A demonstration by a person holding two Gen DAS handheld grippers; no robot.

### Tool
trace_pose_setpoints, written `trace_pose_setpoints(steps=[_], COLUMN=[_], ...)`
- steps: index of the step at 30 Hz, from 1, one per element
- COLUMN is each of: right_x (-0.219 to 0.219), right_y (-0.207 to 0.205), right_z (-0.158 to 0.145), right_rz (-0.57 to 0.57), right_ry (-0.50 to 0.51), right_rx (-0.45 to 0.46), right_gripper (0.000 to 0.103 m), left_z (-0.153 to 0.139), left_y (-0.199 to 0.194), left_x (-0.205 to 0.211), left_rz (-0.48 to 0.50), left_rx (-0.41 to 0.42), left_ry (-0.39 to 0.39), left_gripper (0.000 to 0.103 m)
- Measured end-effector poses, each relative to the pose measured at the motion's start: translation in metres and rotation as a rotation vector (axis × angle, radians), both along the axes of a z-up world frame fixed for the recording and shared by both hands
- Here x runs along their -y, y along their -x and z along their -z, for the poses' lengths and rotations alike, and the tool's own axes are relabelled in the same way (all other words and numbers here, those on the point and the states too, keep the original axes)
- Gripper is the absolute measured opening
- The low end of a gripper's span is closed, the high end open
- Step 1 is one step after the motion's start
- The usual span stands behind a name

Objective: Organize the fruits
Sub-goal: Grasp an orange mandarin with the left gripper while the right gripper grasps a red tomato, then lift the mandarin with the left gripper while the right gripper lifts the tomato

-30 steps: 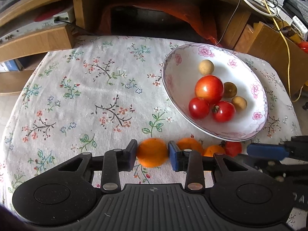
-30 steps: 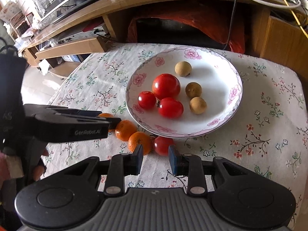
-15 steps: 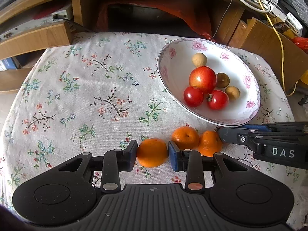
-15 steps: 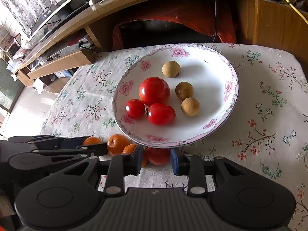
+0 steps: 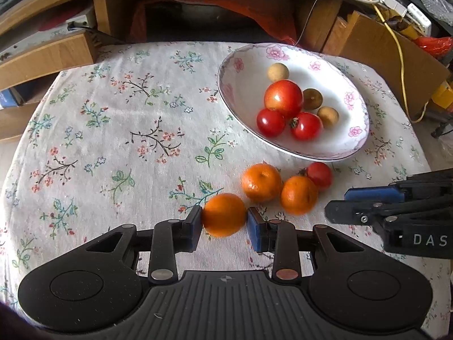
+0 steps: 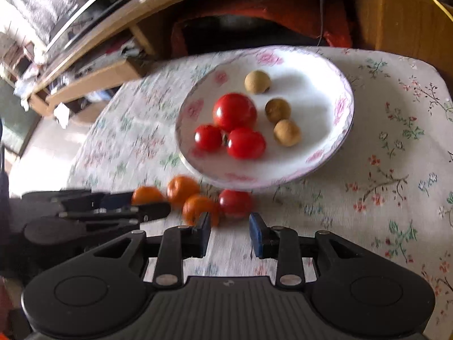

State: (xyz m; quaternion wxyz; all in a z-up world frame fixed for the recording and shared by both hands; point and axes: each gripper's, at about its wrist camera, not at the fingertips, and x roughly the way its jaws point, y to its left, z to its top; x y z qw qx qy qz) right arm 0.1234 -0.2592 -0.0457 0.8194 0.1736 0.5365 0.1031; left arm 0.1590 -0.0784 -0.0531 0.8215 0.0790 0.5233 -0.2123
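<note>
The left gripper [image 5: 223, 222] is clamped on a mandarin [image 5: 224, 214] near the table's front edge. The right gripper [image 6: 230, 232], jaws slightly apart and empty, hangs just short of a loose tomato [image 6: 235, 202] beside the bowl [image 6: 344, 130]. Closing off-centre could roll the tomato away.

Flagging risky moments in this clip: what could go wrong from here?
1. The left hand-held gripper pinches a round mandarin by its sides only; it may slip out.
2. The right hand-held gripper hangs empty just short of the loose tomato, which sits against the plate and a second mandarin; a nudge could roll them.
</note>
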Motion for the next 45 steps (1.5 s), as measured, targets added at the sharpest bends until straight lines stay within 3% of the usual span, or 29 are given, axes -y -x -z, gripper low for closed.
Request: trace_pose_setpoints(steps=[3, 11, 23, 45], right_x=[-0.002, 0.002, 0.007, 0.004], right_y=[0.007, -0.009, -0.018, 0.032], right_z=[-0.008, 0.000, 0.016, 0.001], right_rz=[-0.006, 0.104, 0.121, 0.020], right_ry=[0.039, 0.013, -0.025, 0.162], right_rx=[0.033, 0.072, 0.041, -0.018], right_gripper=[0.032, 0.032, 0.032, 0.031], left_z=[-0.005, 0.004, 0.004, 0.001], left_y=[-0.003, -0.011, -0.014, -0.007], left_x=[-0.005, -0.001, 0.000, -0.001], left_rz=[-0.024, -0.040, -0.048, -0.016], left_rx=[0.012, -0.005, -0.007, -0.021], left_ry=[0.021, 0.019, 0.024, 0.022], left_gripper=[0.042, 0.042, 0.044, 0.046])
